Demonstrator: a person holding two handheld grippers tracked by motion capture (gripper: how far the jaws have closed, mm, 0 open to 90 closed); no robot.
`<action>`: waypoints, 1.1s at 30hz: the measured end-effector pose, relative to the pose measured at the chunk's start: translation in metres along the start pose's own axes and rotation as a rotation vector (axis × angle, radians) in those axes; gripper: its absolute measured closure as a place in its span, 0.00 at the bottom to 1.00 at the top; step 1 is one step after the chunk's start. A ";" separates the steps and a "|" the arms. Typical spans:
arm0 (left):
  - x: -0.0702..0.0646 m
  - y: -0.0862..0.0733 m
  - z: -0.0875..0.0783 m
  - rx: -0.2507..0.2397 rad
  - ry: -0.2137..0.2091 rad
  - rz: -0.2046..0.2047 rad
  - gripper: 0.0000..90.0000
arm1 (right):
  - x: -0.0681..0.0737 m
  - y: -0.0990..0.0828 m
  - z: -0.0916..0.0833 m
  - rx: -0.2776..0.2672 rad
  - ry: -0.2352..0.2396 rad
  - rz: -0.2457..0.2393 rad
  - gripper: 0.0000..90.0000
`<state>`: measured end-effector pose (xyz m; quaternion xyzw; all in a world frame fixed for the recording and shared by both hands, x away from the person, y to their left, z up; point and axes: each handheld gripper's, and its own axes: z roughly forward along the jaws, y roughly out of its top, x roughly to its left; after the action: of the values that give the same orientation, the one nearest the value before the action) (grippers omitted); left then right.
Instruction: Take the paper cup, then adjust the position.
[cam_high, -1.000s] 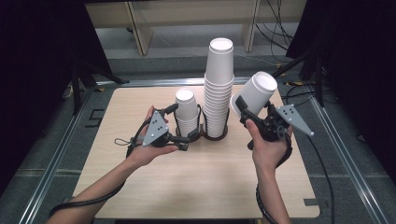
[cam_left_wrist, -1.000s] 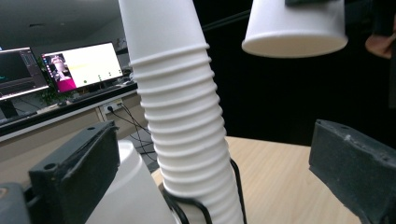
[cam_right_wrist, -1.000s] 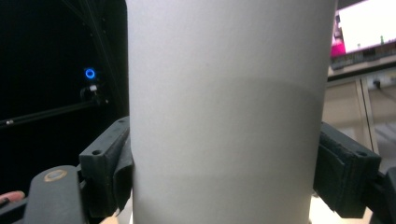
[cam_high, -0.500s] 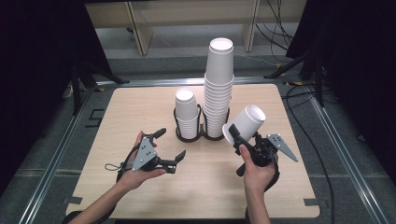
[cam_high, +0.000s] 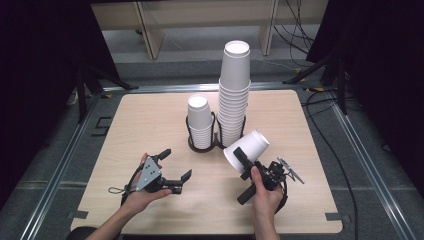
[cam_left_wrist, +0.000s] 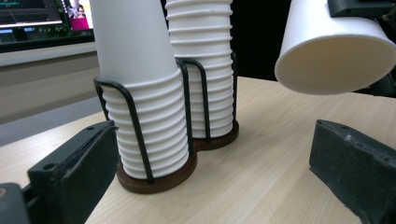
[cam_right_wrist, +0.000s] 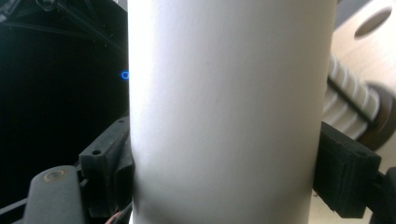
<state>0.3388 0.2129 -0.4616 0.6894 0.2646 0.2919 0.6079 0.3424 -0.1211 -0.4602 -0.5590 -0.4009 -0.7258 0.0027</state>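
A single white paper cup (cam_high: 246, 150) hangs tilted above the light wooden table (cam_high: 150, 120), clamped between the right gripper's (cam_high: 240, 161) jaws, near the black wire holder (cam_high: 202, 142) of stacked white cups (cam_high: 235, 95). The left gripper (cam_high: 176, 164) holds nothing, jaws apart.

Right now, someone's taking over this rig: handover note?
Right gripper: shut on one paper cup, tilted, mouth toward the left gripper, held above the table.
Left gripper: open, empty, low over the table in front of the holder.
Holder: short stack in its left ring, tall stack in its right.
Done: one cup is in hand, clear of both stacks.
Left: probably set it down or restack it; the destination is unclear.
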 end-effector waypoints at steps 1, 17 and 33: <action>0.000 0.000 0.000 0.000 0.000 0.000 0.02 | -0.002 -0.002 -0.001 0.009 0.001 0.016 0.21; -0.004 -0.008 0.002 0.011 -0.009 -0.024 0.01 | -0.006 -0.013 0.010 0.049 0.032 0.066 0.21; -0.026 -0.014 0.022 0.032 -0.106 -0.015 0.00 | -0.013 -0.030 0.011 0.074 0.013 0.123 0.21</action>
<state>0.3364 0.1808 -0.4793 0.7116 0.2419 0.2461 0.6120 0.3422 -0.1000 -0.4876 -0.5773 -0.3923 -0.7126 0.0708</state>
